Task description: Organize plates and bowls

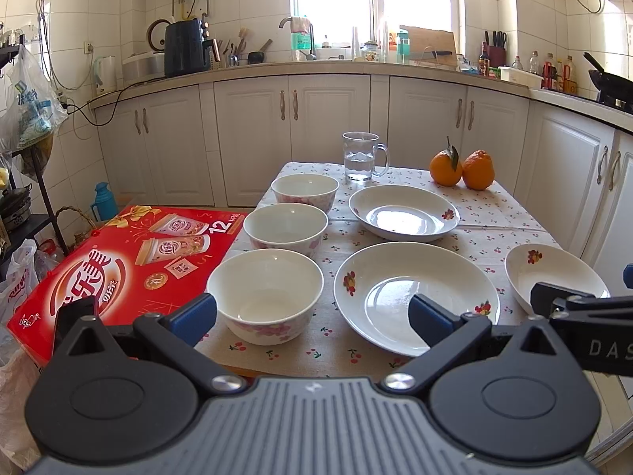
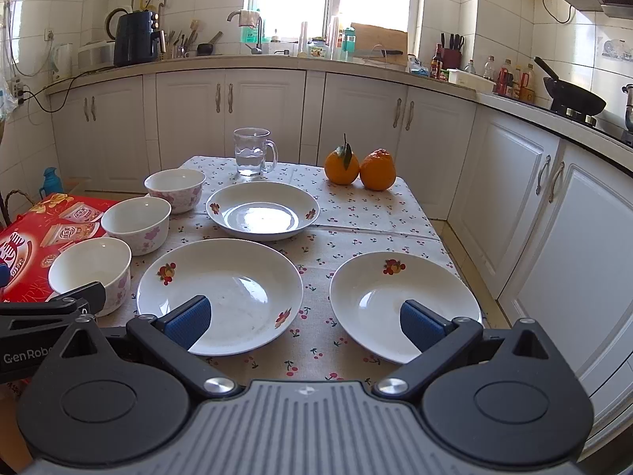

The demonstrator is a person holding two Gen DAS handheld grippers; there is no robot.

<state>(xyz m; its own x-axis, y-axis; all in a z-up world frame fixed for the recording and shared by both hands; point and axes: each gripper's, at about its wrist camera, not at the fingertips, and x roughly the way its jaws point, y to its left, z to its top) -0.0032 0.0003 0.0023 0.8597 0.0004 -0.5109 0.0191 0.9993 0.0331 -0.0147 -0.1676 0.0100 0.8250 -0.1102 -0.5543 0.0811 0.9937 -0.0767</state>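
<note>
Plates and bowls wait untouched on a cherry-print tablecloth (image 2: 356,213) as both grippers hang at the table's near edge, fingers spread wide and holding nothing. The left gripper (image 1: 312,316) frames the gap between the near bowl (image 1: 265,297) and the near plate (image 1: 415,297); the right gripper (image 2: 304,322) sits between that same plate and the right plate (image 2: 403,304). Beyond, the middle bowl (image 1: 285,225) and far bowl (image 1: 304,190) run in a line along the table's left side, with the far plate (image 1: 403,213) behind the near one. A glass mug (image 1: 362,156) holding water and two oranges (image 1: 462,168) stand at the back, and a red gift box (image 1: 118,261) lies just off the left edge. Nothing appears stacked, so the sorting looks barely begun. The risks lie in the glazed rims: a shallow pinch could let a plate slip or tip, the near bowl stands close to the table's edge, and a careless reach toward the far plate could knock the mug
</note>
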